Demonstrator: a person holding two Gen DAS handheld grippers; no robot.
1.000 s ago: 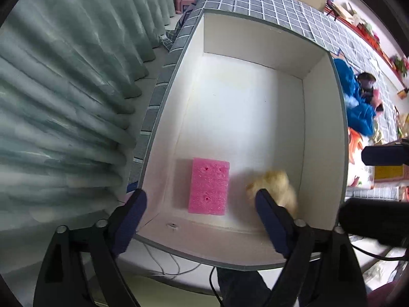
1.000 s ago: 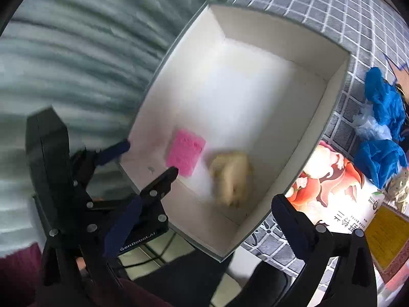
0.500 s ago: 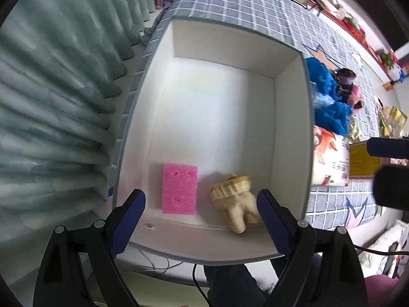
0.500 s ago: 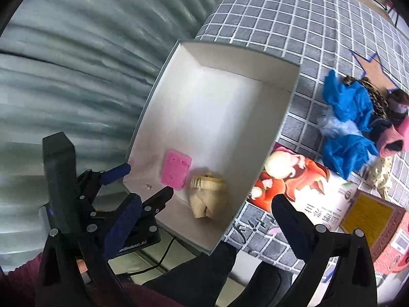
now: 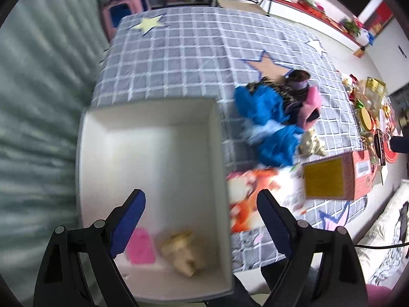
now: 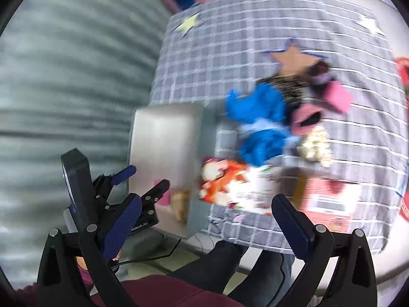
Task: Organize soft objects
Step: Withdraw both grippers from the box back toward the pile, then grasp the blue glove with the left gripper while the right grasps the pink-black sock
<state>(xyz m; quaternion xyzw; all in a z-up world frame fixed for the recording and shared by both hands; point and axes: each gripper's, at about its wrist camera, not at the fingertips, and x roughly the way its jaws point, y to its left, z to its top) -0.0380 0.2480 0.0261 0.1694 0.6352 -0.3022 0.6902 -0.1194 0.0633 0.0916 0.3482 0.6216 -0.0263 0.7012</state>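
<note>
Two items, a pink sponge (image 5: 141,246) and a tan plush (image 5: 182,248), lie in the white box (image 5: 150,107). Both claws, left (image 5: 200,226) and right (image 6: 204,227), are spread and empty; next fetch probably the blue cloth (image 5: 265,125) at two o'clock.

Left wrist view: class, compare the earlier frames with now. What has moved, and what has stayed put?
Both grippers, left and right, have pulled back from the white box, open and empty, bringing the blue cloth pile into view. The pink sponge and tan plush remain side by side in the box.
</note>
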